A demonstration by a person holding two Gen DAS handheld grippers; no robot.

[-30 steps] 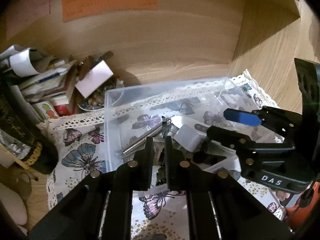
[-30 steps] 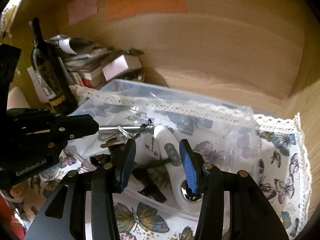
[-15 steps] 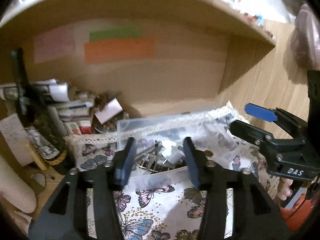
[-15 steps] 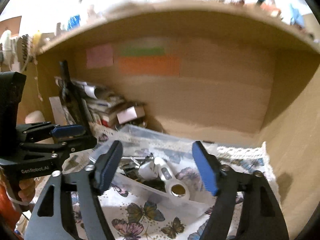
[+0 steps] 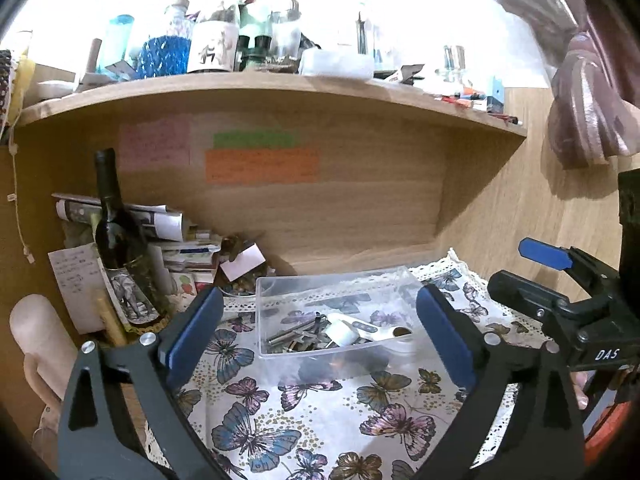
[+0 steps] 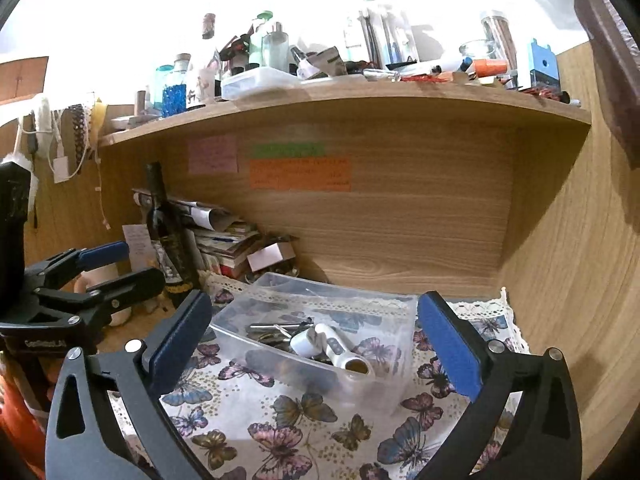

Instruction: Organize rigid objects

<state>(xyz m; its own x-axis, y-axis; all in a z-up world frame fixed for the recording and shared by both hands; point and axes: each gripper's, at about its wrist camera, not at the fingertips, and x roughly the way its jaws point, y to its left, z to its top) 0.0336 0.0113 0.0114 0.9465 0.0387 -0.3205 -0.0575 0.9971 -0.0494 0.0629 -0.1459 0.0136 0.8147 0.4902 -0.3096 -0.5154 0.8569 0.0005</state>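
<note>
On the butterfly-printed, lace-edged cloth (image 5: 288, 420) covering the desk, under a wooden shelf (image 5: 280, 88), stood the clear rectangular plastic bin (image 5: 280, 354), and in it lay the task's rigid things: a white plastic tube-shaped gadget with a round open end (image 6: 340, 350), a slim metal rod (image 6: 272, 326), and a tangle of small dark metal pieces beneath them; the left gripper (image 5: 320, 336) hung back from the bin with its jaws opening wide and nothing between them, and the right gripper (image 6: 312, 344) likewise stood clear, jaws opening to their widest and empty; neither touched the bin or its contents.

The bin looked light and thin-walled, likely to flex if squeezed at mid-wall, so its rim near a corner seemed the firmer hold; the metal rod appeared stiff, smooth and apt to roll or slip, best pinched across its middle; the white gadget seemed hard and light, easiest taken around its narrower body.

Much stayed uncertain: the small dark pieces at the bin's bottom were too jumbled and blurred to name; the bin's clear walls smeared what lay behind them; the dark wine bottle (image 5: 116, 240) and the stacked papers (image 5: 176, 240) hid the back-left corner; the writing on the orange note (image 5: 262, 166) could not be read.
</note>
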